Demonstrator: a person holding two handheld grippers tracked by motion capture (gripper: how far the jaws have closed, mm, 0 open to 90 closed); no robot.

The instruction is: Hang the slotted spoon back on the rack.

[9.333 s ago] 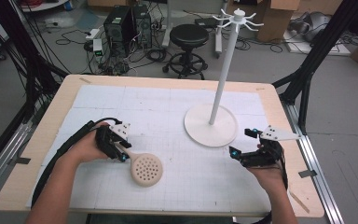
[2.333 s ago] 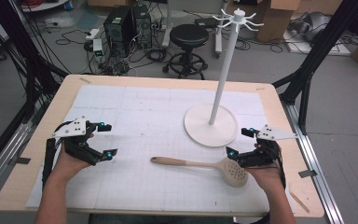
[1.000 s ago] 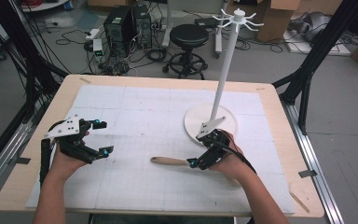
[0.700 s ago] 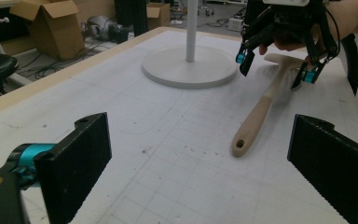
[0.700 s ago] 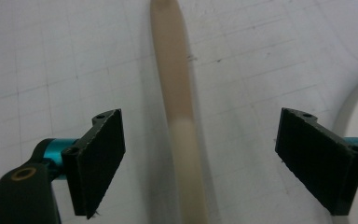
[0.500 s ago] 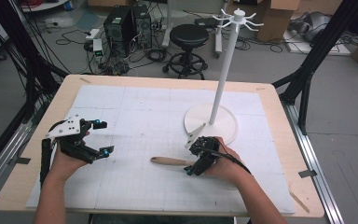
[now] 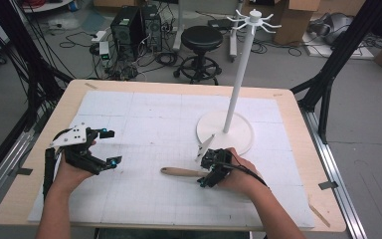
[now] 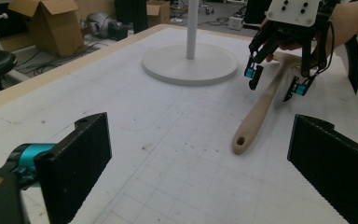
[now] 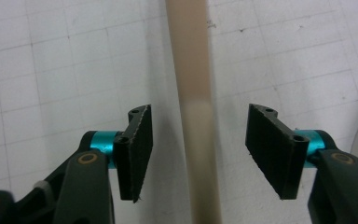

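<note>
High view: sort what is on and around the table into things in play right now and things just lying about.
In play:
- wooden spoon, its handle between the open jaws
- right gripper, poised over that handle
- white stand, probably, with hooks on top

Lying about:
- left gripper, open and off to the side
- black stool
- computer tower
- cardboard boxes

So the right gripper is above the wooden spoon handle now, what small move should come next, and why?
Probably close the right gripper on the long beige wooden spoon handle. The handle runs between its two open jaws with a gap on each side, so nothing grips it yet. Lowering slightly first may help; its height above the white gridded mat is unclear.
</note>
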